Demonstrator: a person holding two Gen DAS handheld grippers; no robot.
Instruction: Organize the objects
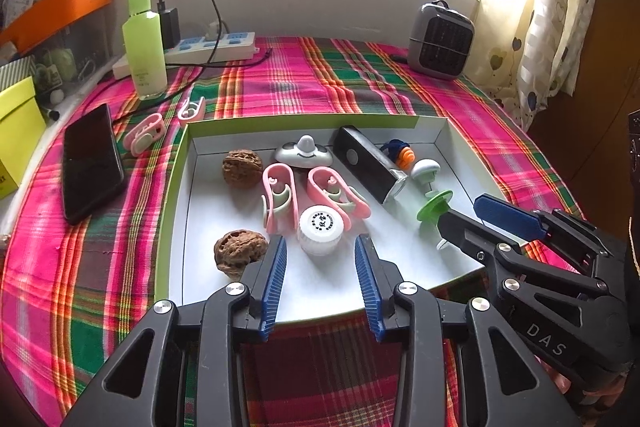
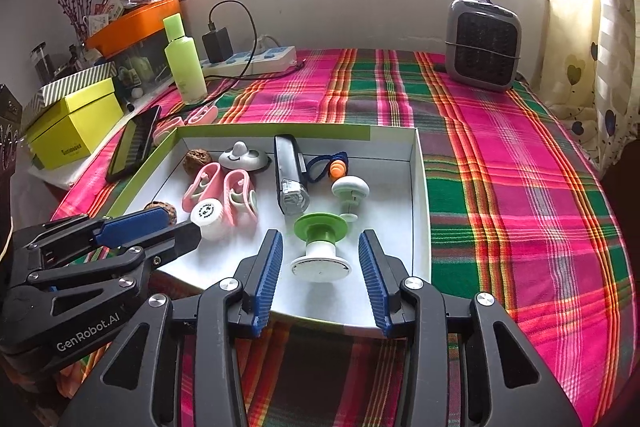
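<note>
Lying in the tray (image 1: pixel 182 163): 2 walnuts (image 1: pixel 242 165), perhaps 2 pink clips (image 1: pixel 278 195).

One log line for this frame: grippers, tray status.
left gripper: open, behind white cap | right gripper: open, around green-white spool | tray: items loaded

"DAS" stands in pale letters on the black body of the right gripper (image 1: pixel 502 217). "GenRobot.AI" runs along the body of the left gripper (image 2: pixel 150 227). Beside it, the white cap (image 1: pixel 321 227) carries a round printed mark, too small to read.
</note>
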